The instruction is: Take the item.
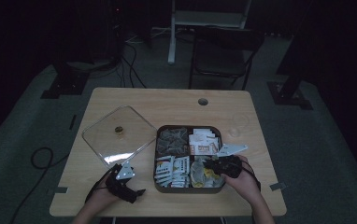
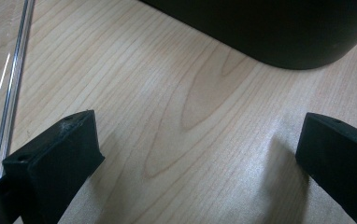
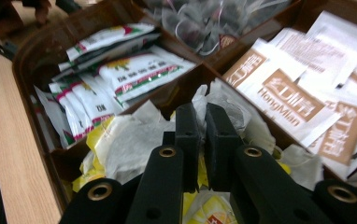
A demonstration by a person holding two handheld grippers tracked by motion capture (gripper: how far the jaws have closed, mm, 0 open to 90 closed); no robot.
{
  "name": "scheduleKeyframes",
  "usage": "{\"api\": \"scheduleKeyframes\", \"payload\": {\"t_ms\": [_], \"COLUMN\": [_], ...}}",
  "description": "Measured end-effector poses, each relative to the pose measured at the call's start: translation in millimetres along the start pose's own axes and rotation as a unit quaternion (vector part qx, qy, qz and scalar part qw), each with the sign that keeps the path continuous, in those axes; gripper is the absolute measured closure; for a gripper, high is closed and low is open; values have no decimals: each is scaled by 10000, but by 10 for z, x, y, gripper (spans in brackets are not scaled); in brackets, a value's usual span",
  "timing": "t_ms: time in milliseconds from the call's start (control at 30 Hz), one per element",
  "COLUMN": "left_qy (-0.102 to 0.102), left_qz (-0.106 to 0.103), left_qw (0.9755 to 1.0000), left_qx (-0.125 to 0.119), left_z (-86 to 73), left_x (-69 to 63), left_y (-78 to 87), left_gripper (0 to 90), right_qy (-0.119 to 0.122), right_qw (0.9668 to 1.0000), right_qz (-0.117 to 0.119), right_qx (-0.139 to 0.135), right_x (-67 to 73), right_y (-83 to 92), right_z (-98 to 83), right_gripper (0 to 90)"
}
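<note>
Right gripper view: right tool (image 3: 203, 135) jaws pinched together amid tea bags (image 3: 134, 140) | left gripper view: left tool (image 2: 190, 154) gaping, empty.

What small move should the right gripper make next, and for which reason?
Probably a short lift straight up. The right gripper has its jaws nearly together down in the tray's near-right compartment, among the white and yellow tea bags. Whether a bag is truly pinched is hard to tell; a small lift would show it.
</note>
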State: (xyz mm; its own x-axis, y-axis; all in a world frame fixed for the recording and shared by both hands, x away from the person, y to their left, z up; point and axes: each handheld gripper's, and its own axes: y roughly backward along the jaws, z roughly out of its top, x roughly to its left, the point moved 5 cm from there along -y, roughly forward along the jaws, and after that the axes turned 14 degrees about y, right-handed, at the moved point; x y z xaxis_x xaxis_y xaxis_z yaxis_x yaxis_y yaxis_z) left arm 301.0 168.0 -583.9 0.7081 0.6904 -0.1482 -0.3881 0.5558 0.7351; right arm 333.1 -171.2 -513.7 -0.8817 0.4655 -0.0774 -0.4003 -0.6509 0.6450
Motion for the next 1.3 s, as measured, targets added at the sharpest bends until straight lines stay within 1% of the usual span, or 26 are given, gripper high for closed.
{"api": "scheduleKeyframes", "payload": {"t_ms": [67, 133, 200, 267, 300, 367, 400, 433, 467, 500, 533, 567, 600, 733, 800, 967, 1200, 1267, 1300], "left_qy": [6, 4, 5, 5, 5, 6, 5, 5, 5, 6, 6, 11, 10, 6, 6, 3, 10, 11, 9], "left_qz": [-1, -1, -1, -1, -1, -1, -1, -1, -1, -1, -1, -3, -2, -1, -1, 2, -3, -4, -3], "left_qw": [10000, 10000, 10000, 10000, 10000, 10000, 10000, 10000, 10000, 10000, 10000, 10000, 10000, 10000, 10000, 10000, 10000, 10000, 10000], "left_qx": [-6, -4, -5, -5, -5, -5, -4, -4, -5, -5, -5, -9, -9, -6, -6, -8, -5, -5, -6], "left_z": [0, 0, 0, 0, 0, 0, 0, 0, 0, 0, 0, 0, 0, 0, 0, 1, 0, 0, 1], "left_x": [-1, -1, -1, -1, -1, -1, -1, -1, -1, -1, -1, -2, -1, -1, -1, 0, -2, -2, -1], "left_y": [-1, -1, -1, -1, -1, -1, -1, -1, -1, -1, -1, -1, -1, -1, -1, -1, -1, -1, -1], "left_gripper": [3, 3, 3, 3, 3, 3, 3, 3, 3, 3, 3, 3, 3, 3, 3, 3, 3, 3, 3], "right_qy": [17, -28, -13, -77, -80, -94, -67, -119, -116, -82, -87, -59, -84, -83, -71, -52, -37, -42, -39], "right_qw": [10000, 9999, 9998, 9996, 9995, 9993, 9991, 9989, 9991, 9988, 9989, 9988, 9985, 9983, 9979, 9973, 9959, 9957, 9953], "right_qz": [-36, -37, -68, -53, -99, -122, -195, -220, -213, -266, -238, -244, -265, -175, -208, -95, -171, -158, -193], "right_qx": [-22, -138, -167, -256, -300, -334, -369, -385, -351, -394, -402, -416, -465, -546, -602, -723, -892, -910, -953], "right_x": [-7, -15, -20, -21, -28, -41, -50, -58, -57, -60, -57, -55, -56, -46, -44, -26, -34, -36, -40], "right_y": [37, 75, 102, 124, 135, 150, 157, 163, 169, 175, 179, 185, 195, 230, 255, 312, 399, 419, 431], "right_z": [18, 39, 52, 69, 78, 86, 93, 95, 96, 105, 110, 118, 130, 177, 206, 283, 386, 405, 416], "right_gripper": [852, 848, 837, 822, 817, 835, 839, 856, 865, 864, 864, 864, 864, 863, 863, 864, 861, 862, 861]}}
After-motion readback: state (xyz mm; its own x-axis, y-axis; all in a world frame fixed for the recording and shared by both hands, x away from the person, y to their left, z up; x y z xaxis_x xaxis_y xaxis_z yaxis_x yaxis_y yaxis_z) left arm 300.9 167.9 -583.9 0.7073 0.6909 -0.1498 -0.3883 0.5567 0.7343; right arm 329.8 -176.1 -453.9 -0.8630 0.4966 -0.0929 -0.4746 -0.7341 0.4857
